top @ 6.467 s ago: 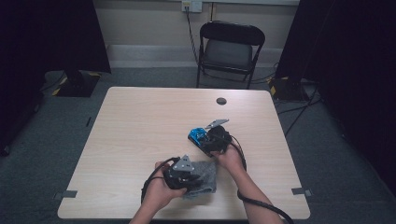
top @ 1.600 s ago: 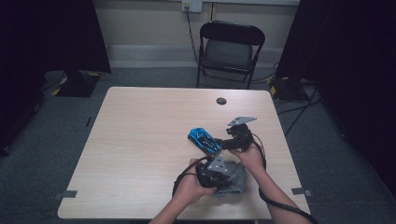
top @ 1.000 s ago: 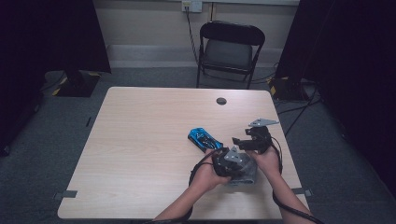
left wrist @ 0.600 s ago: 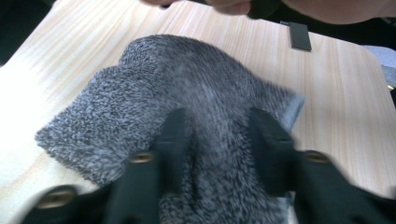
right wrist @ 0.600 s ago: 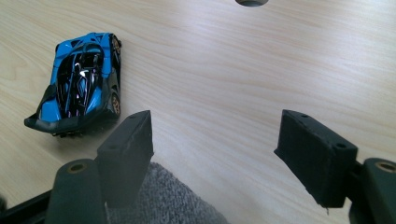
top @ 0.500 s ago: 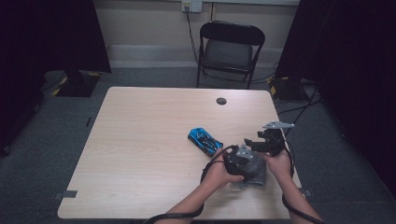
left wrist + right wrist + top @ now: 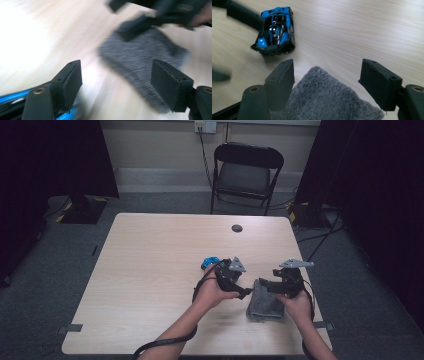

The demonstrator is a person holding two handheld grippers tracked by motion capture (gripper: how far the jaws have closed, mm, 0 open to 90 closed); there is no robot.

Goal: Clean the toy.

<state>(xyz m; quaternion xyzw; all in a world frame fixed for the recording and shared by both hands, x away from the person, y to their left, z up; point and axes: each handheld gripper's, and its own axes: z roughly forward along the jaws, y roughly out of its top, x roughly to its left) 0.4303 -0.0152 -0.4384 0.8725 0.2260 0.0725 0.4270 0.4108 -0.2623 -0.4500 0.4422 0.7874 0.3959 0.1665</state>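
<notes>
- We see the grey cloth (image 7: 263,304) lying flat on the table (image 7: 150,270), under and just ahead of our right gripper (image 7: 327,82), whose jaws stand wide apart, holding nothing.
- Our left gripper (image 7: 116,82) hangs just left of the cloth, its jaws parted and empty.
- The blue toy car (image 7: 275,30) sits beyond the cloth, just behind our left gripper.

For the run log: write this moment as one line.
left claw: open, empty | right claw: open over grey cloth | blue toy car: on table, beside cloth
</notes>
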